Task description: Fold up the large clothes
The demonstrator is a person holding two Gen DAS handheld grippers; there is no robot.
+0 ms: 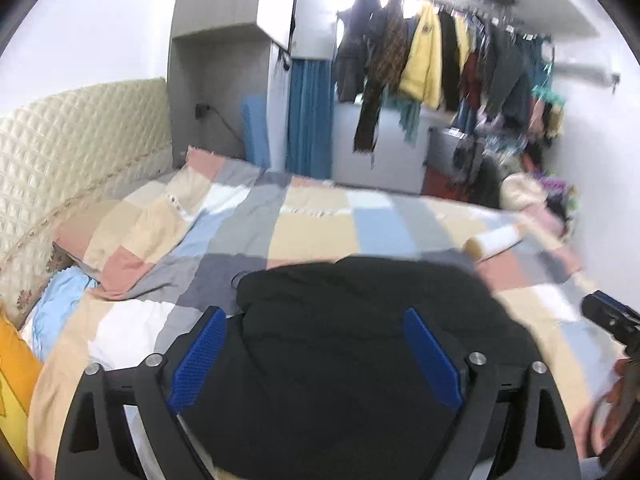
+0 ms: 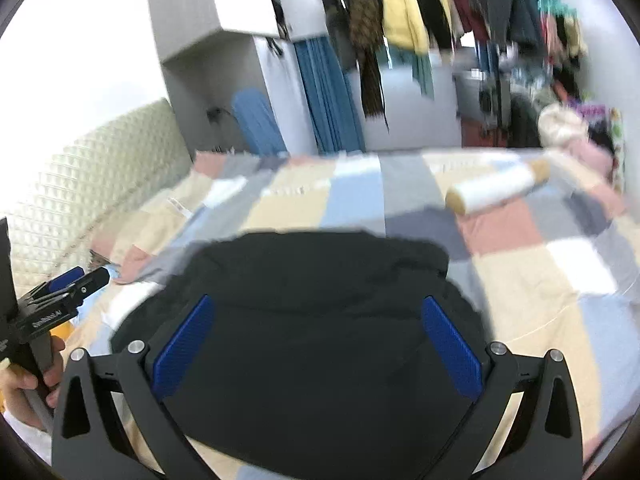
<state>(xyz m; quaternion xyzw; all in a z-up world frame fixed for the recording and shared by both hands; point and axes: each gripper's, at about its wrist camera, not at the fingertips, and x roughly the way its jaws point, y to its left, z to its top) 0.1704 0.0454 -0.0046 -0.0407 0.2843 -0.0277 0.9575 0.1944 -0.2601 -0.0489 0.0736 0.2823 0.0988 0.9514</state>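
Observation:
A large black garment (image 1: 352,336) lies bunched on the checked bedspread (image 1: 312,216); it also shows in the right wrist view (image 2: 320,320). My left gripper (image 1: 316,320) hovers above the garment, jaws wide open, blue pads (image 1: 432,360) empty. My right gripper (image 2: 318,312) hovers over the same garment, jaws wide open and empty. The right gripper's tip (image 1: 608,316) shows at the right edge of the left view. The left gripper (image 2: 64,288), held in a hand, shows at the left edge of the right view. Both views are blurred.
A white roll with tan ends (image 2: 496,190) lies on the bedspread (image 2: 360,196) beyond the garment. A quilted cream headboard (image 1: 68,148) stands at the left. Pillows (image 1: 56,304) lie at the left. Hanging clothes (image 1: 432,56) and a blue curtain (image 1: 310,116) are behind the bed.

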